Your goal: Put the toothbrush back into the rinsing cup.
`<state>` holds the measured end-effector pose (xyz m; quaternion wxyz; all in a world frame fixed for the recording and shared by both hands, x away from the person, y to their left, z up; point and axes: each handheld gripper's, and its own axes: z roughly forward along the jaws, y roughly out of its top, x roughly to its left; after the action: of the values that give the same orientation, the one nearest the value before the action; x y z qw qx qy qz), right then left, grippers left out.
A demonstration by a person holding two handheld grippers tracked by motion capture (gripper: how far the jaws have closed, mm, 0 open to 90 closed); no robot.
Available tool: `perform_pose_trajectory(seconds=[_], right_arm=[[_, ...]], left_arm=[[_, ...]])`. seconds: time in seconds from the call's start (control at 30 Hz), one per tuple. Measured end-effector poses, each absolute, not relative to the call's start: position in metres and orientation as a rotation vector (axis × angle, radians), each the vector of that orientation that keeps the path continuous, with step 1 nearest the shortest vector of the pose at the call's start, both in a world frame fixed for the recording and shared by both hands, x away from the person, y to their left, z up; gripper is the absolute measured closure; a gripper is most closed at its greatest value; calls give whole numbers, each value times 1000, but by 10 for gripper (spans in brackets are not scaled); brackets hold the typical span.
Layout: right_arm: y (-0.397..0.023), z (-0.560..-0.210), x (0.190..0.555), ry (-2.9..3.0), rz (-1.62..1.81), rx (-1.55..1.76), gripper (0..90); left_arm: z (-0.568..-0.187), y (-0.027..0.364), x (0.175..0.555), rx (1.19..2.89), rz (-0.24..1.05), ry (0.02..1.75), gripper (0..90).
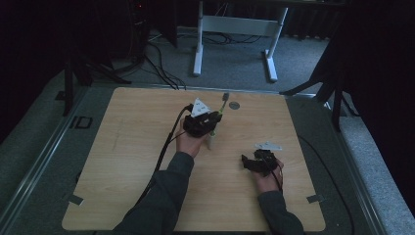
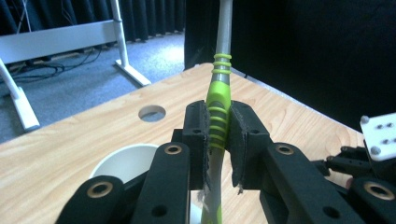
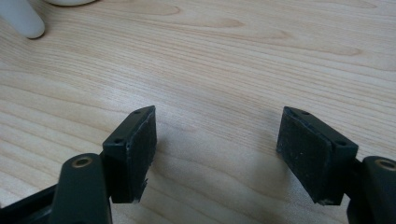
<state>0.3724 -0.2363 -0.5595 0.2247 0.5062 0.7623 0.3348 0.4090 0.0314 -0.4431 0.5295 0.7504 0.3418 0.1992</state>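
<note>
At the centre of the high view the left claw [image 2: 218, 135] is clenched on the toothbrush [image 2: 217, 116], holding it upright over the white cup [image 2: 122, 161], seemingly to stand it inside, while the right claw [image 3: 217, 154] idles released, low over the bench [image 3: 224, 60].

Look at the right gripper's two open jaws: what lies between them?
Nothing but bare wooden table. The right gripper view shows the right gripper with its jaws wide apart over plain wood.
</note>
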Motion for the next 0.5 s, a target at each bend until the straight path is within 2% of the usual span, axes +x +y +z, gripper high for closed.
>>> perform_pose_trajectory(seconds=[0.1,0.13,0.2,0.5], right_arm=[[-236,-560,372,2103,923,1398,282],[-236,-559,372,2103,923,1398,282],[-236,-559,372,2103,923,1397,282],[-236,-560,372,2103,922,1397,282]], left_arm=[[-450,33,405,1850,459,860,451],[-453,35,405,1866,427,866,384],[-459,38,401,1891,417,870,315],[-468,53,395,1877,431,901,279]])
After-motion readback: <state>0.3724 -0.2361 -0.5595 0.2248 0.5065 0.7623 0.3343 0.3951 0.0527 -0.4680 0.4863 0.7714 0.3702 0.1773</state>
